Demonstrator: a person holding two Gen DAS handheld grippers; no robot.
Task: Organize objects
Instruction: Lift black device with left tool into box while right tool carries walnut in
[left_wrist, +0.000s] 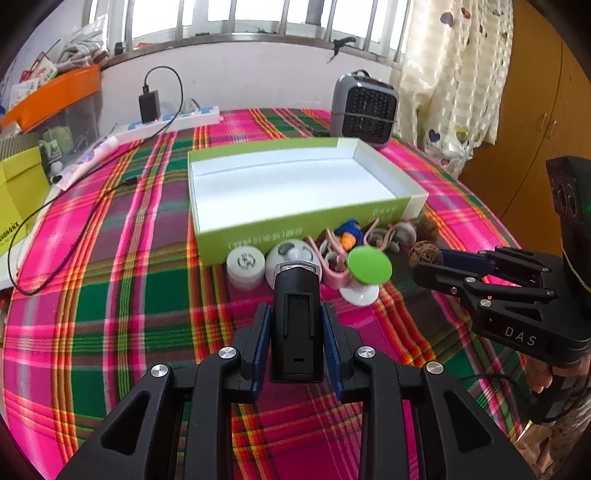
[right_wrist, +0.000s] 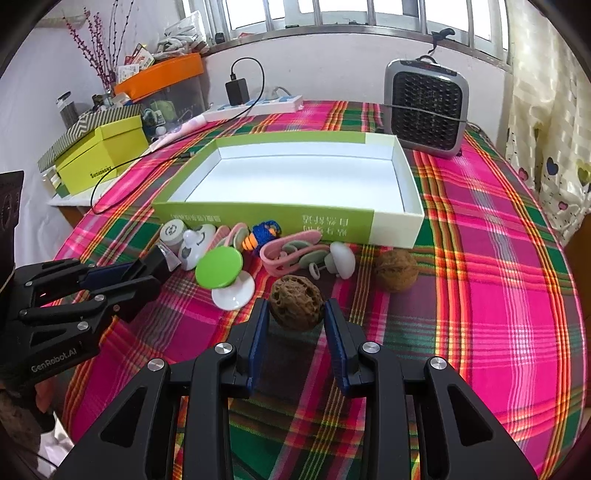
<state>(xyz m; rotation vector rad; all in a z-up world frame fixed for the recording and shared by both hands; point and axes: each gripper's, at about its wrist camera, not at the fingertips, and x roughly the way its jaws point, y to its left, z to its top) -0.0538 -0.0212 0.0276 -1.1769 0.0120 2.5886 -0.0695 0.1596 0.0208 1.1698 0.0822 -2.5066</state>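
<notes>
An empty green-and-white box (left_wrist: 295, 184) (right_wrist: 295, 173) lies on the plaid cloth. Small items lie along its near wall: a white cap (left_wrist: 245, 266), a green-topped stand (left_wrist: 369, 271) (right_wrist: 219, 272), pink clips (right_wrist: 291, 251), a blue-orange toy (right_wrist: 264, 232), a white mushroom knob (right_wrist: 341, 258) and a walnut (right_wrist: 397, 269). My left gripper (left_wrist: 297, 314) is shut on a black device (left_wrist: 297, 325). My right gripper (right_wrist: 295, 310) is shut on a carved walnut (right_wrist: 295, 301), held just above the cloth; it also shows in the left wrist view (left_wrist: 424, 254).
A grey heater (right_wrist: 426, 107) stands behind the box at the right. A power strip with a black charger (right_wrist: 238, 92) and cable lies at the back. A yellow-green box (right_wrist: 99, 158) and clutter sit at the left. A curtain (right_wrist: 546, 129) hangs at the right.
</notes>
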